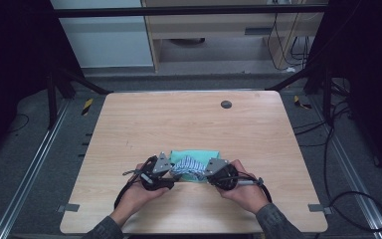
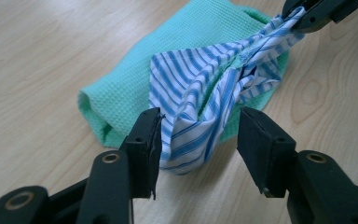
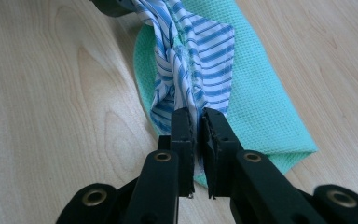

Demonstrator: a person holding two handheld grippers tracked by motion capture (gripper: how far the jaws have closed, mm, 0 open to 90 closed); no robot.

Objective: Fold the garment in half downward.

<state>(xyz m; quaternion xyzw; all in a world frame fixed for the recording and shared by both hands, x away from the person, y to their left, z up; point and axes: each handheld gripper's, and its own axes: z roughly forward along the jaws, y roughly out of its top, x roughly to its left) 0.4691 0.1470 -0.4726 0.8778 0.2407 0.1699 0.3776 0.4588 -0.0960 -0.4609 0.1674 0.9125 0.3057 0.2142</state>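
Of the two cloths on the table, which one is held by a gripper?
The blue-and-white striped cloth: the right gripper pinches its end. The plain green cloth lies flat beneath it, ungripped.

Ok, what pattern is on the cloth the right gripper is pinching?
Blue and white stripes on the cloth, clearest in the left gripper view; the right gripper clamps one end.

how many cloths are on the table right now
2: a green cloth lying folded on the table, and a blue striped cloth bunched on top of it, pinched by the right tongs.
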